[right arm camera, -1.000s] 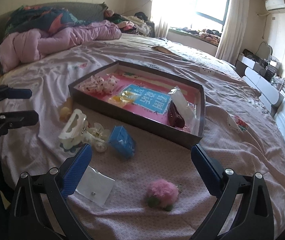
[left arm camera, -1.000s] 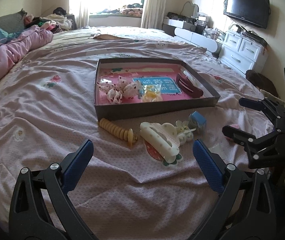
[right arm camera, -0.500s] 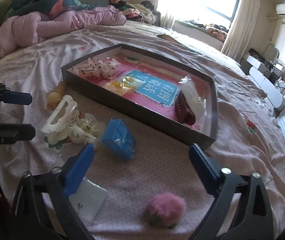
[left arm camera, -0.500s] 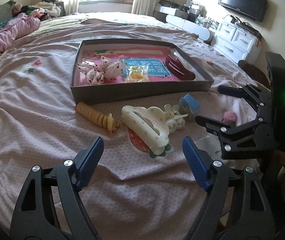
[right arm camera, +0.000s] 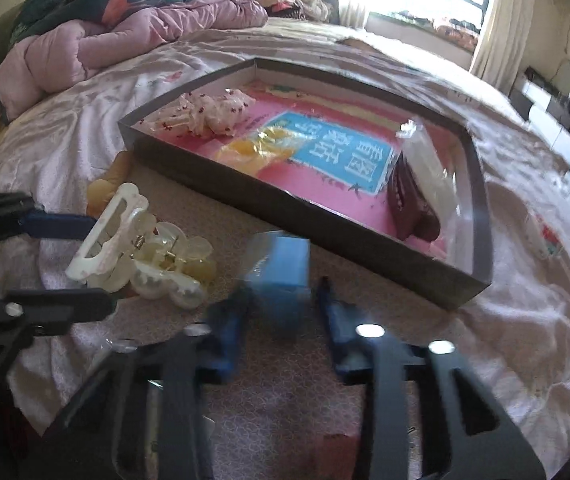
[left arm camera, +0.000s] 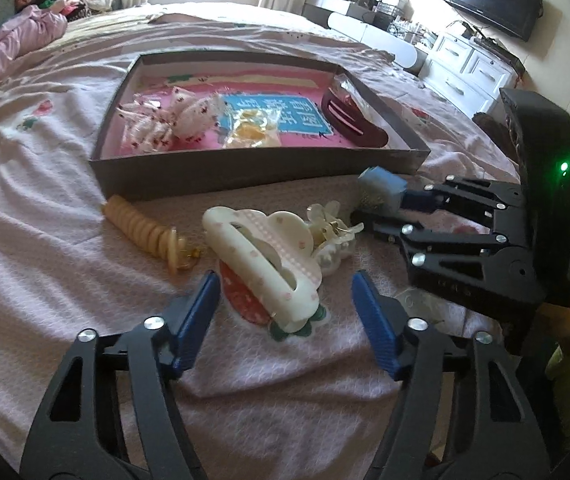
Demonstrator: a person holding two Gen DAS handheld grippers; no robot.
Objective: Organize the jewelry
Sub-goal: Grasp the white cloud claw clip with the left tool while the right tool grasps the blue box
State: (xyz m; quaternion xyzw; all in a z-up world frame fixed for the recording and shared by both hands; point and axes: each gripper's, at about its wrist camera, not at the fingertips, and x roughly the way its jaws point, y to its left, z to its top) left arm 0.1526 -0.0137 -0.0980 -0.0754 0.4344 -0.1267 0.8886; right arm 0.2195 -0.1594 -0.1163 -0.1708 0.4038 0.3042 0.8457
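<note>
On the bed [left arm camera: 45, 208] the tray [left arm camera: 253, 172] lies behind a row of loose things: the spiral hair tie [left arm camera: 145, 232] at the left, the large hair claw [left arm camera: 261, 256] in the middle, the small claw clips [left arm camera: 331, 236] just right of it, the small box [left arm camera: 381, 190] farthest right. In the tray, a patterned bundle [left arm camera: 173, 120] lies left, a clear packet [left arm camera: 251, 132] in the middle, a dark hair clip [left arm camera: 351, 120] right.

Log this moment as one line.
left gripper: closing around white hair claw | right gripper: closing on blue box | tray: partly filled
</note>
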